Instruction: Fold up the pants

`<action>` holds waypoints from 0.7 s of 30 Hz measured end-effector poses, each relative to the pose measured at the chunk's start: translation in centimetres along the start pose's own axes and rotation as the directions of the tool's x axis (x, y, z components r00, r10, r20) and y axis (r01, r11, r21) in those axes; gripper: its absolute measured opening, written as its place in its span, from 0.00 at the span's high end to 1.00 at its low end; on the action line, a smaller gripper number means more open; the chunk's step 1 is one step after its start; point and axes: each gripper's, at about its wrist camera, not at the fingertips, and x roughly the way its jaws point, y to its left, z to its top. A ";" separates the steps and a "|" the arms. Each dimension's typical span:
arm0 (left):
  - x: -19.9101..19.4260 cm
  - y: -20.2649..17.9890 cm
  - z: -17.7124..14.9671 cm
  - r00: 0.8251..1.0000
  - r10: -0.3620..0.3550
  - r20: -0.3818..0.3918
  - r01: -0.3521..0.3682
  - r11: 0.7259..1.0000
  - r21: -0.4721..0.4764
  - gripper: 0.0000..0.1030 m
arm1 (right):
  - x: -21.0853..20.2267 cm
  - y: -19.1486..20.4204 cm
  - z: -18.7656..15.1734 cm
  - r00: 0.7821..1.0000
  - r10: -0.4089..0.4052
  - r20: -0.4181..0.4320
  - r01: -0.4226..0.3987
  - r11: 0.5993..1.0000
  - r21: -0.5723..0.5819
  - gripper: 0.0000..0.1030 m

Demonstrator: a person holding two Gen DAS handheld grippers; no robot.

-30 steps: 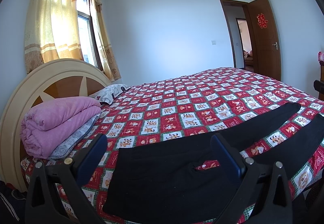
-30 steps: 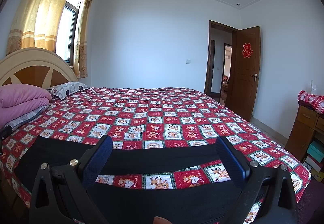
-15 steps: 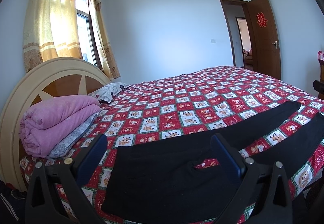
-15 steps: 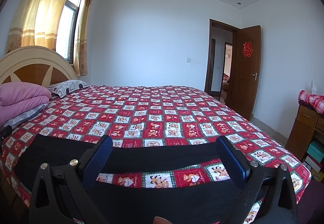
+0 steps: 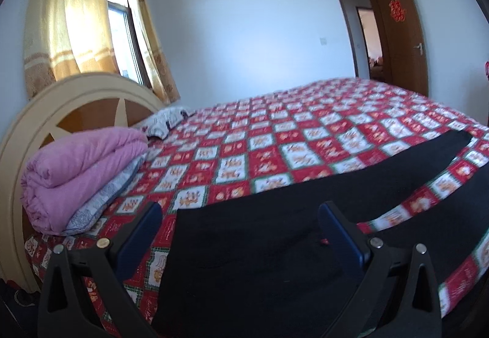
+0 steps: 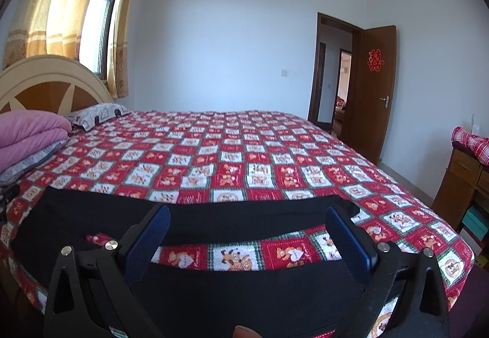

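both sets of jaws are seen spread wide, with nothing held between them. the left gripper (image 5: pixel 240 223) is poised over the waist end of the black pants (image 5: pixel 275 252), its blue-padded fingers (image 5: pixel 140 234) set apart above the cloth; whether the cloth is touched cannot be told. the right gripper (image 6: pixel 247 229) is held over the leg end of the pants (image 6: pixel 244 292), its blue pads (image 6: pixel 348 243) likewise parted, and a strip of the patterned bedspread (image 6: pixel 238 154) is seen between them where the two legs lie apart.

the pants are laid flat along the near edge of the bed, waist toward the headboard (image 5: pixel 91 99) and legs stretched toward the foot. the two legs are splayed, with a wedge of red, white and green bedspread (image 5: pixel 275 154) shown between them. a small red spot is seen through the cloth near the crotch in both views.

a folded pink quilt (image 5: pixel 82 172) is stacked on a grey patterned one against the headboard, well apart from the pants, and a pillow (image 5: pixel 166 120) is set beyond it. yellow curtains (image 5: pixel 70 23) are hung at the window, and a brown door (image 6: pixel 373 93) stands open at the far wall. a fingertip (image 6: pixel 244 332) is glimpsed at the bottom edge of the right wrist view.
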 end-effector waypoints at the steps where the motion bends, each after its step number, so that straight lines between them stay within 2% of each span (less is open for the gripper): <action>1: 1.3 0.8 -0.3 1.000 0.008 -0.024 -0.008 1.000 0.003 0.00 | 0.6 0.0 -0.5 1.000 -0.001 -0.017 0.001 1.000 -0.006 0.01; 4: 6.0 4.6 -1.4 0.993 0.047 -0.109 -0.049 0.999 -0.018 0.00 | 2.4 0.1 -2.1 0.998 -0.003 -0.062 0.001 0.999 -0.033 0.01; 9: 11.9 10.0 -2.4 0.977 0.023 -0.212 -0.052 0.990 -0.131 0.00 | 5.1 -0.1 -4.6 0.991 0.004 -0.132 -0.008 1.000 -0.031 0.01; 10: 13.2 10.9 -2.6 0.973 0.016 -0.232 -0.053 0.986 -0.156 0.02 | 5.7 -0.1 -5.0 0.989 0.011 -0.148 -0.015 1.000 -0.026 0.01; 11: 14.3 11.6 -2.8 0.968 -0.008 -0.250 -0.039 0.982 -0.182 0.08 | 6.2 0.0 -5.4 0.986 0.016 -0.164 -0.020 0.999 -0.026 0.01; 13: 16.2 11.9 -3.1 0.957 -0.060 -0.284 -0.005 0.975 -0.221 0.18 | 7.0 0.2 -6.1 0.983 0.010 -0.184 -0.017 0.999 -0.037 0.01; 15: 18.2 11.9 -3.3 0.942 -0.102 -0.319 0.022 0.970 -0.243 0.23 | 7.6 0.4 -6.7 0.980 -0.002 -0.201 -0.009 0.999 -0.052 0.01; 19: 21.2 11.2 -3.6 0.920 -0.131 -0.370 0.048 0.973 -0.226 0.27 | 8.3 0.4 -7.2 0.975 -0.008 -0.220 -0.006 0.998 -0.061 0.01; 21: 22.6 11.1 -3.9 0.904 -0.138 -0.404 0.054 0.976 -0.211 0.33 | 8.5 0.2 -7.3 0.974 -0.009 -0.227 -0.005 0.998 -0.062 0.01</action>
